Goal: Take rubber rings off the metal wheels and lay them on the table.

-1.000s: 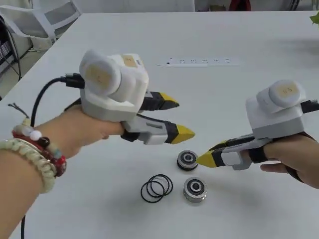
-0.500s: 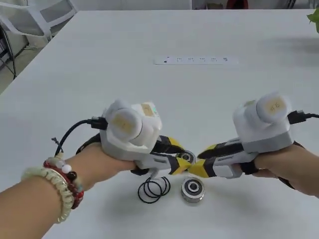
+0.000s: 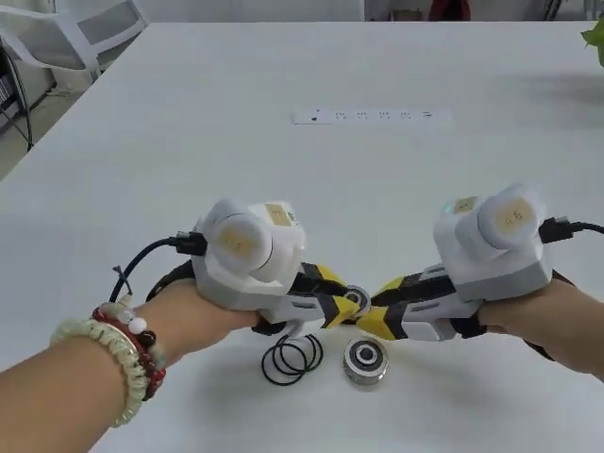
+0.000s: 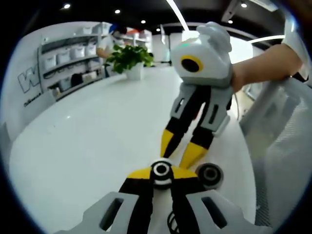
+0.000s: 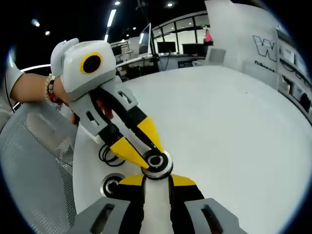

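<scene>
A few black rubber rings point(image 3: 293, 357) already lie on the worktop point(image 3: 236, 142), just under the left hand-held gripper point(image 3: 340, 305). That one is clenched on a metal wheel point(image 3: 357, 297). The right hand-held gripper point(image 3: 375, 319) touches the same wheel with its tips. I cannot tell if it pinches anything. A second wheel point(image 3: 365, 360) sits just beside those tips, so I think work is left. Bare room lies all around, and the edges are far off.

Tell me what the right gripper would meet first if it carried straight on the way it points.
The wheel pinched at the left gripper's tips lies directly ahead of the right gripper, seemingly almost touching.
</scene>
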Demonstrator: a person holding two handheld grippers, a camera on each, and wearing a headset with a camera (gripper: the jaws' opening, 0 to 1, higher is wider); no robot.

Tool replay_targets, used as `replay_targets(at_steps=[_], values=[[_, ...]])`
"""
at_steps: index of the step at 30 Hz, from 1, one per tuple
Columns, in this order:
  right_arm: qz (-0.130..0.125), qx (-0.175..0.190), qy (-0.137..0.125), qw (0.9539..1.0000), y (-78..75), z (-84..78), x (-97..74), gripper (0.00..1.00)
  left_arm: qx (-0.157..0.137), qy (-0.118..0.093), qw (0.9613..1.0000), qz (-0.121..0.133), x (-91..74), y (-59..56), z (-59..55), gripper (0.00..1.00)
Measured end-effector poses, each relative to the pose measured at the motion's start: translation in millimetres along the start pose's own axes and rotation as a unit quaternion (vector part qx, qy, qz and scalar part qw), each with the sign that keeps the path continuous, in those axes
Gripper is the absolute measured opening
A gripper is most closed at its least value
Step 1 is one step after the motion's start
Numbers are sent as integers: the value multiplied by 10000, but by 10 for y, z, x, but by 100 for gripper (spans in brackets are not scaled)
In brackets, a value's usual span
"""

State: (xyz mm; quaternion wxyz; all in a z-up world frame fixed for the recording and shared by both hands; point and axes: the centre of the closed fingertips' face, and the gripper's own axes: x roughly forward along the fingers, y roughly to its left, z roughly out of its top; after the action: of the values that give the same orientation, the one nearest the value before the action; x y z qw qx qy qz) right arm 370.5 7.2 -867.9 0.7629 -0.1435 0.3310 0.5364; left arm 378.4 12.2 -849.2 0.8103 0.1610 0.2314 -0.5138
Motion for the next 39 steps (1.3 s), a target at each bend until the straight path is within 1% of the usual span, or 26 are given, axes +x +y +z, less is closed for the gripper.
replay_targets(at_steps=[1,2,6,13,15,16,17,18,21,23,24,25,26,27,28,29,30,32,33,34,35,37,38,39], values=[[22,-62,54,10000,8,-16,-13,11,-10,-4,10000,9,0,-1,0,14],[15,-70,40,10000,10,-13,-13,10,-27,-6,10000,22,1,3,-3,14],[-27,-170,66,9998,13,-9,-8,9,-101,-12,9999,74,-3,-2,-7,14],[-82,-267,86,9996,25,-6,-13,8,-104,-18,9999,100,-19,-6,-11,14],[-88,-248,102,9996,25,-12,-18,4,-109,-30,9999,101,-20,-3,-11,14],[-357,-307,137,9988,-72,-25,-34,0,-105,-35,9999,99,-24,-4,-11,14],[-237,-320,173,9991,-35,-49,-21,0,-110,-44,9999,74,-24,-14,-12,14],[-205,-283,154,9993,-25,-47,-16,0,-95,-50,9999,63,-23,-23,-11,14],[-225,-206,150,9994,-18,-48,-23,0,-66,-35,9999,78,-23,-21,-12,14],[-249,168,132,9995,-27,-48,-23,0,-21,-26,10000,77,-25,-16,-13,14],[-252,610,80,9978,-39,-40,-28,0,2,-21,10000,76,-26,-16,-13,14],[-222,969,66,9950,-42,-35,-36,0,0,-19,10000,76,-27,-16,-14,14],[-221,1338,75,9907,-58,-47,-47,0,-3,-16,10000,77,-28,-15,-14,14],[-156,1735,2,9847,-56,-35,-61,0,-4,-15,10000,83,-30,-15,-16,14],[-114,1923,-67,9812,-65,-30,-72,0,-1,-13,10000,87,-30,-13,-16,14],[-126,2107,-225,9772,-86,-1,-92,0,8,-11,10000,89,-31,-12,-17,14],[4,2270,-280,9735,-56,16,-109,0,6,-12,10000,91,-31,-10,-16,13],[203,2665,-556,9620,-32,108,-134,0,-1,-16,10000,91,-30,-9,-15,13],[174,2805,-395,9589,-27,50,-138,0,-10,-19,9999,104,-31,-4,-15,13],[167,2673,-424,9625,-44,47,-131,0,-7,-17,9999,105,-31,-6,-16,13],[193,2641,-466,9632,-22,69,-128,0,53,0,9999,114,-31,-6,-17,13],[228,2603,-401,9644,14,79,-132,0,116,35,9999,113,-30,-12,-14,13],[221,2546,-392,9660,27,89,-133,0,124,42,9998,117,-29,-9,-13,13],[254,2398,-402,9697,54,115,-137,0,87,46,9999,119,-29,-4,-15,13]])
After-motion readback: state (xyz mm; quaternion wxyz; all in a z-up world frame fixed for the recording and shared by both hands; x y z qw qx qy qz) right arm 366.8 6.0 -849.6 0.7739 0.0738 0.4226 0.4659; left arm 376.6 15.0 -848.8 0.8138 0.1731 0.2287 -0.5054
